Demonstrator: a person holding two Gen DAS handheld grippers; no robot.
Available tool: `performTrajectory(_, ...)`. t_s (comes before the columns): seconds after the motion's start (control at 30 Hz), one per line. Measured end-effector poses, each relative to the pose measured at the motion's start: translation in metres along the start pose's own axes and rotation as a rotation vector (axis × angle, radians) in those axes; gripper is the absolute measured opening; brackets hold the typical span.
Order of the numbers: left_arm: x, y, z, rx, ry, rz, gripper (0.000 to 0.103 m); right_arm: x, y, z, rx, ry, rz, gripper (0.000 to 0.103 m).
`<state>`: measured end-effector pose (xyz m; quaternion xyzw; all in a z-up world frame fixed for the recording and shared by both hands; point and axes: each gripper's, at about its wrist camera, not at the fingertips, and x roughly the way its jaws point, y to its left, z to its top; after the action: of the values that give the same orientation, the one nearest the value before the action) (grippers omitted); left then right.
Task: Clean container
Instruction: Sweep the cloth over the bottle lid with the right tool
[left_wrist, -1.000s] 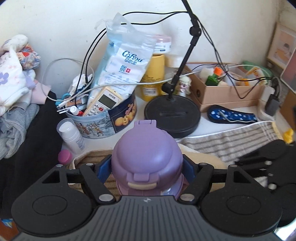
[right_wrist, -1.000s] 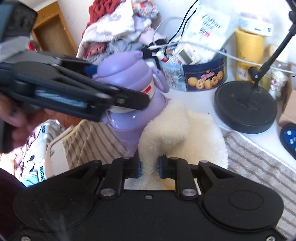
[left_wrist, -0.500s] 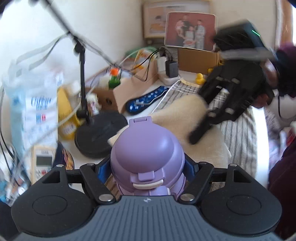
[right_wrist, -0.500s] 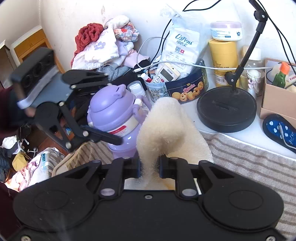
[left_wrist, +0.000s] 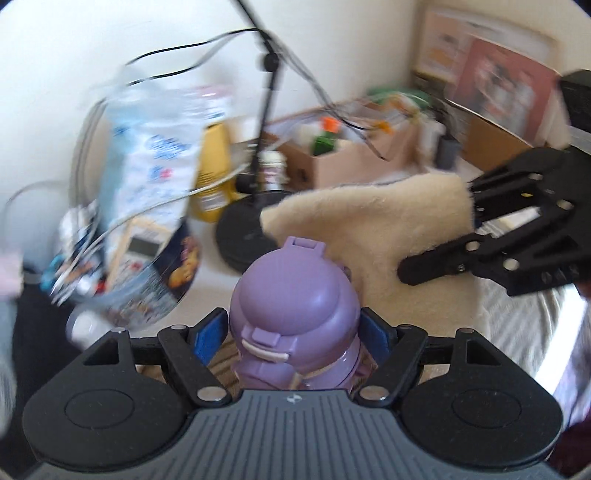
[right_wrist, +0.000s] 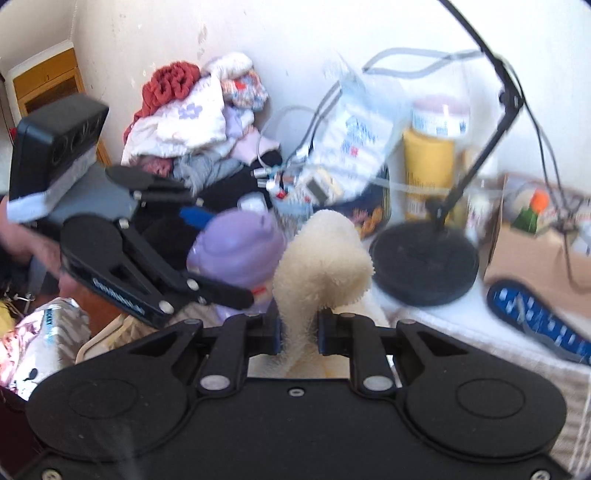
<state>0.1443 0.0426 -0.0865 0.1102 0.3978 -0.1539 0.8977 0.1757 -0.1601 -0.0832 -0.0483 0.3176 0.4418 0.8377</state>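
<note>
Both grippers are matte black plastic: left gripper (left_wrist: 295, 332) has blue finger pads (left_wrist: 208, 334), silver screws and a ribbed grey top; right gripper (right_wrist: 297, 330) looks the same.

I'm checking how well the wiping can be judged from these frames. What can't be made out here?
- Lower body of the purple bottle: hidden by the left gripper in the left wrist view, and by the cloth in the right wrist view.
- Whether the cloth touches the bottle: the seam is unclear in both views.
- Print on the plastic bag: motion blur.
- Right gripper fingertips: buried in cloth.
</note>
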Motion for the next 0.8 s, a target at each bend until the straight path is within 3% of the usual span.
performTrajectory(0.2,-0.001,-0.007,0.000,-0.058,-0.015,0.052,0.076,-0.015,0.019,0.021,-0.144,-0.010,-0.063,0.017)
performTrajectory(0.47,0.002,-0.011,-0.004,-0.039,-0.019,0.047,0.075,-0.033,0.040,0.037,-0.311,-0.002,-0.137,0.017)
performTrajectory(0.8,0.003,-0.012,-0.006,-0.039,-0.008,0.046,0.075,0.035,0.047,0.004,-0.437,0.159,-0.090,0.017)
